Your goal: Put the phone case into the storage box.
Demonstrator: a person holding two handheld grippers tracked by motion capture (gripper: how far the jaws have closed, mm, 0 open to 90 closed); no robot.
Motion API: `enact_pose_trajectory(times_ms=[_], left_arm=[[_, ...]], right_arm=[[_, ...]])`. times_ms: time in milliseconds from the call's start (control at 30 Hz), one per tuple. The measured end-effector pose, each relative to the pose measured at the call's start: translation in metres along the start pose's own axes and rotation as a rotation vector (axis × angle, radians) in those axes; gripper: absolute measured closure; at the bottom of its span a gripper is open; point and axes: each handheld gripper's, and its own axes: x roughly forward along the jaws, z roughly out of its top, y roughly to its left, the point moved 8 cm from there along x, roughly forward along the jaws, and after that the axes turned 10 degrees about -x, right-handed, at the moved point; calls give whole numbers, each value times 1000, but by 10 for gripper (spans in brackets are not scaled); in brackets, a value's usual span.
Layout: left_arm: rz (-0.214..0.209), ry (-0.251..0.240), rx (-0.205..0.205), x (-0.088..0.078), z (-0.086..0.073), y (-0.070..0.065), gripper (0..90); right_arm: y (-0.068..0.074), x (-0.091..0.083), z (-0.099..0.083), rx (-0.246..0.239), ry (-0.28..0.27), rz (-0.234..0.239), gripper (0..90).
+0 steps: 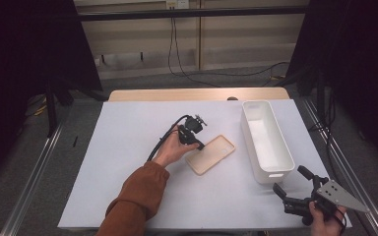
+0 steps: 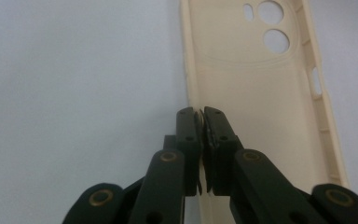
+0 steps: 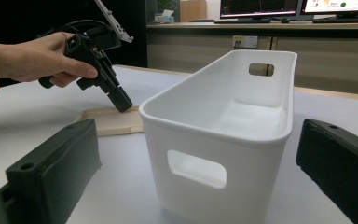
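A cream phone case (image 1: 211, 154) lies inside-up on the white table cover, with its camera holes at the far end in the left gripper view (image 2: 261, 93). My left gripper (image 1: 200, 146) points down at the case's near-left corner. Its jaws (image 2: 201, 114) are shut on the case's thin side wall. The right gripper view shows the same grip from the side: the left gripper (image 3: 122, 103) touches the case (image 3: 114, 122). My right gripper (image 1: 290, 179) is held low at the table's front right, open with nothing between its jaws (image 3: 198, 128), facing the white bin.
A tall white bin (image 1: 248, 140) with handle cut-outs stands empty to the right of the case, close in front of the right gripper (image 3: 214, 130). The white cover (image 1: 128, 147) spans the table. Metal rails run along both sides.
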Motion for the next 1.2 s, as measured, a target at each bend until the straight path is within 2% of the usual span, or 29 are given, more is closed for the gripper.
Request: enact_pose_trajectory(times_ms=[333, 600, 700, 800, 867, 1200], left_arm=[[6, -13, -11, 0, 0, 0, 874], [30, -37, -12, 0, -1, 0, 876], [46, -51, -24, -1, 0, 1, 876], [44, -73, -47, -2, 0, 1, 877], [45, -75, -41, -4, -1, 3, 877], [33, -145, -93, -15, -6, 8, 877]], right_arm=[[0, 0, 0, 1, -1, 0, 0], [-1, 0, 0, 2, -1, -2, 0], [-1, -1, 0, -1, -1, -2, 0], [-1, -1, 0, 0, -1, -2, 0], [-1, -1, 0, 1, 0, -2, 0], [-1, -1, 0, -1, 0, -3, 0]])
